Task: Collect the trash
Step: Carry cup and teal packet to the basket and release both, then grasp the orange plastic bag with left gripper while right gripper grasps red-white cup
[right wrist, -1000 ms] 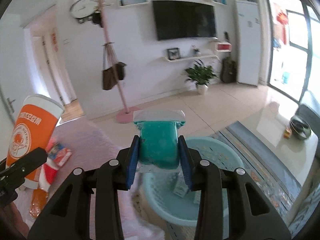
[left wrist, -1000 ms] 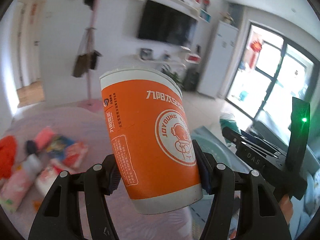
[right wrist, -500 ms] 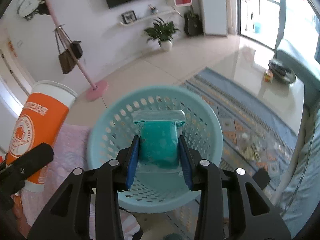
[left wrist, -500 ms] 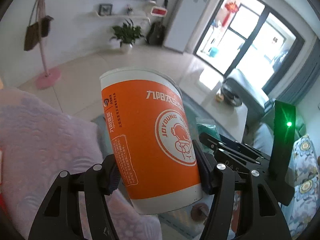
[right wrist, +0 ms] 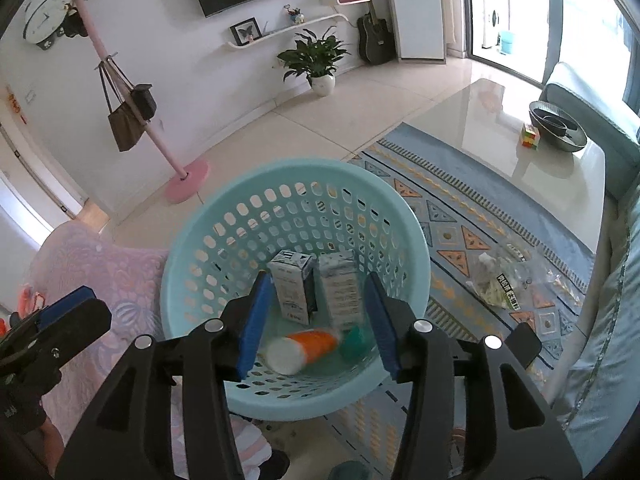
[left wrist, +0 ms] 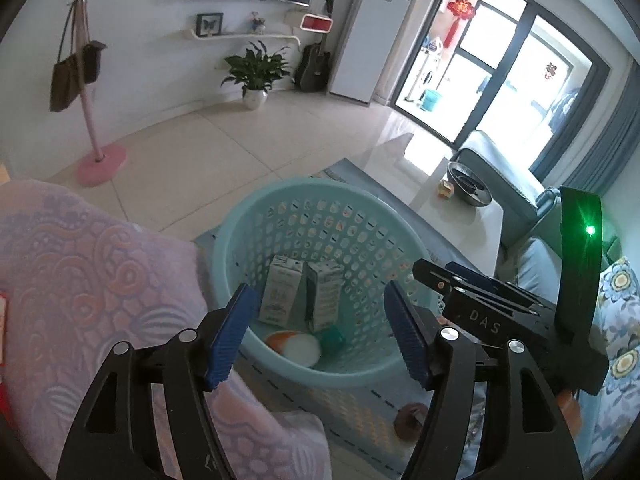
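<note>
The round, pale turquoise plastic basket with perforated walls point(right wrist: 192, 264) is seen from above on a blue patterned rug point(right wrist: 472, 236), its rim pressed against the pink embossed bedspread point(left wrist: 80, 280) on the near left side. Open tiled floor is left beyond its far rim, and a glossy low table point(right wrist: 560, 160) is set well apart to the right.

The orange-and-white paper cup point(right wrist: 304, 348) is found lying on its side on the basket floor, its long axis roughly level, its white end pointed toward the near left and its orange body toward the right. Just beside that orange end, a small crumpled teal packet point(right wrist: 354, 342) is seen. Two upright white cartons point(right wrist: 296, 288) are stood side by side behind them, against the far wall.

The left gripper point(left wrist: 320, 330) is held over the near rim with its jaws wide apart and nothing between the blue pads; they have just been opening. The right gripper point(right wrist: 318, 320) is likewise held above the basket, its jaws having just been opening, parted and empty.
</note>
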`<act>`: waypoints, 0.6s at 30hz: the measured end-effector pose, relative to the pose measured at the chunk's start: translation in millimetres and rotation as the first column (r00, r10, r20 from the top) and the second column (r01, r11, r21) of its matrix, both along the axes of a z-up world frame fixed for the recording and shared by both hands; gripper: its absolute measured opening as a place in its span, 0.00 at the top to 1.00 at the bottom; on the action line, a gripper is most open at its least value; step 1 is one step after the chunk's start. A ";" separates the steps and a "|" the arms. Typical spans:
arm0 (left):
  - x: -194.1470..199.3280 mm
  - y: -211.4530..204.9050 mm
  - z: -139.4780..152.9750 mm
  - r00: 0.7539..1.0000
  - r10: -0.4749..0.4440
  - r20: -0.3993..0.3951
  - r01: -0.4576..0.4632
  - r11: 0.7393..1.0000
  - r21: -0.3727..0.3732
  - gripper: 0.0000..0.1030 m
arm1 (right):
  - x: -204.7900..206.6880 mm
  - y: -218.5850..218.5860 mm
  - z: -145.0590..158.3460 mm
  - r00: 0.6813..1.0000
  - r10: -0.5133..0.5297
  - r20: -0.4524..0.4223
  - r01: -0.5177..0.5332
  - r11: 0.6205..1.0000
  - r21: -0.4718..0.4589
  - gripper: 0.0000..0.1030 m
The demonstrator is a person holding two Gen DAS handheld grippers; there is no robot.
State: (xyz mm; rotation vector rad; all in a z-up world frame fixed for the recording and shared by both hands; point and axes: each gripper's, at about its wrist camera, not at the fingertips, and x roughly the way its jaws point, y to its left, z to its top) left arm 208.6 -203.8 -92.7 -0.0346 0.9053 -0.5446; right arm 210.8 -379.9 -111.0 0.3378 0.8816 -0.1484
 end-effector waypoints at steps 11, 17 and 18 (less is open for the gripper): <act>-41.2 36.2 37.1 0.992 0.062 0.112 -0.059 0.998 -0.036 0.36 | -16.9 42.1 41.5 0.993 0.081 0.085 -0.080 0.997 -0.018 0.55; -72.9 81.3 69.4 0.969 0.144 0.200 -0.132 0.989 -0.071 0.36 | -27.8 86.9 78.3 0.969 0.175 0.173 -0.170 0.984 -0.046 0.47; -78.5 90.0 73.1 0.964 0.160 0.214 -0.147 0.986 -0.074 0.36 | -29.6 97.6 84.8 0.962 0.197 0.189 -0.190 0.980 -0.053 0.46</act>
